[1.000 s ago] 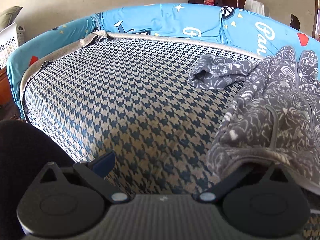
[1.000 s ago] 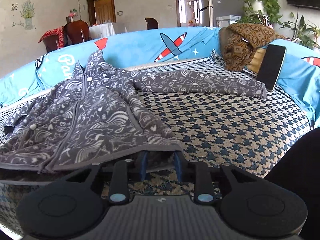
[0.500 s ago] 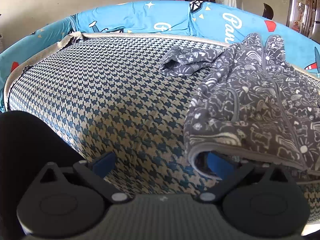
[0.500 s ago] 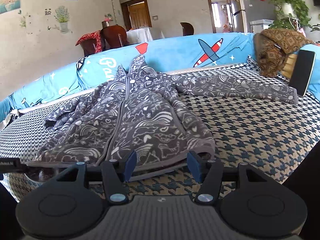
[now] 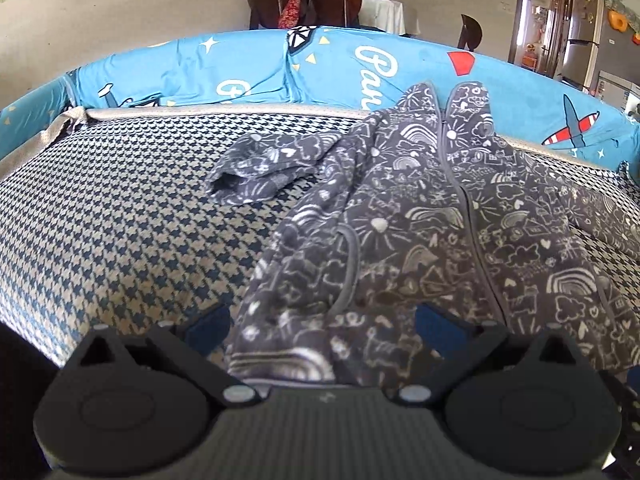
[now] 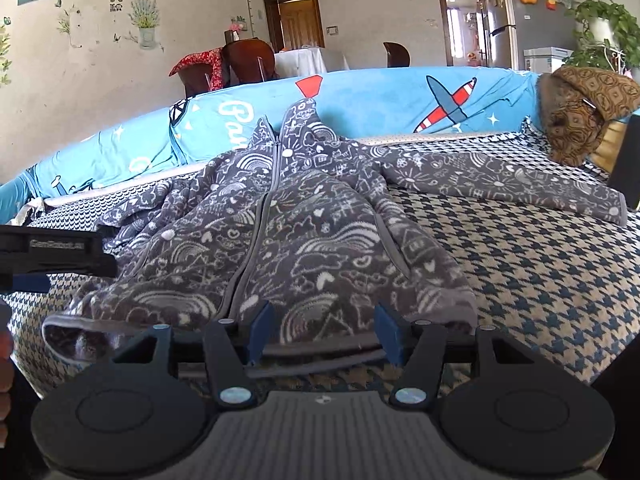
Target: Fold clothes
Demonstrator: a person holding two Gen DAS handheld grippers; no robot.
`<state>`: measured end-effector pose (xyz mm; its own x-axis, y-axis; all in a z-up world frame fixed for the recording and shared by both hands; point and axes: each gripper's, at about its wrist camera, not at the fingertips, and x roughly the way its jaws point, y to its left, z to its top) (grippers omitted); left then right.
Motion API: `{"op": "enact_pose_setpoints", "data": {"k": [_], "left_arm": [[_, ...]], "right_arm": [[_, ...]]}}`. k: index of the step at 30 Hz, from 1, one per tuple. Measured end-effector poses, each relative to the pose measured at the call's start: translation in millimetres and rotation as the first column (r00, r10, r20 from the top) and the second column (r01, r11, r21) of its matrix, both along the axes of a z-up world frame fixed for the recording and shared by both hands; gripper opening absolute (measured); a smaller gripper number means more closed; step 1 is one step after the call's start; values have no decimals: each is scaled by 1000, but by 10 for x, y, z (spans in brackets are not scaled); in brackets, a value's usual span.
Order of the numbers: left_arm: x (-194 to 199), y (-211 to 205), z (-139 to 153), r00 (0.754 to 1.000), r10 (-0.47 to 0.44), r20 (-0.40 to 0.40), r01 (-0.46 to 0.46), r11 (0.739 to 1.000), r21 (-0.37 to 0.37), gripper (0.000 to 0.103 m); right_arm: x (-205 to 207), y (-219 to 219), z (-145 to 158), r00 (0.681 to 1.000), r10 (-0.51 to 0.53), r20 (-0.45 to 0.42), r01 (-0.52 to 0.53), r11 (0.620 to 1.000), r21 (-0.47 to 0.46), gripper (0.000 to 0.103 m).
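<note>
Your left gripper (image 5: 322, 326) is spread wide — fingers either side of the jacket's (image 5: 424, 232) hem corner, not pinching. The jacket lies zipped and face up on the checked sofa (image 5: 120, 220). Your right gripper (image 6: 324, 334) is open too, straddling the hem — sleeve (image 6: 500, 184) stretched right.

Grey jacket (image 6: 304, 240) with white doodles; blue-and-beige houndstooth bed (image 5: 120, 216); bright blue cover (image 5: 260, 68); brown, perhaps patterned, cloth (image 6: 580, 116).
</note>
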<state>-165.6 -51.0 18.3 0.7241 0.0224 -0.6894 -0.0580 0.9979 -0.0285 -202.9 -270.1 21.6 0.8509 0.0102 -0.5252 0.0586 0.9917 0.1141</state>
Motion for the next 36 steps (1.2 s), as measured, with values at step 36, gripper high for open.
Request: {"op": "enact_pose_setpoints", "data": {"k": [36], "left_arm": [[62,-120,-536,992,-74,-103,81,994,66,103]], "right_arm": [[404,120,-300,978,140,-154,-132,989,60,78]]}}
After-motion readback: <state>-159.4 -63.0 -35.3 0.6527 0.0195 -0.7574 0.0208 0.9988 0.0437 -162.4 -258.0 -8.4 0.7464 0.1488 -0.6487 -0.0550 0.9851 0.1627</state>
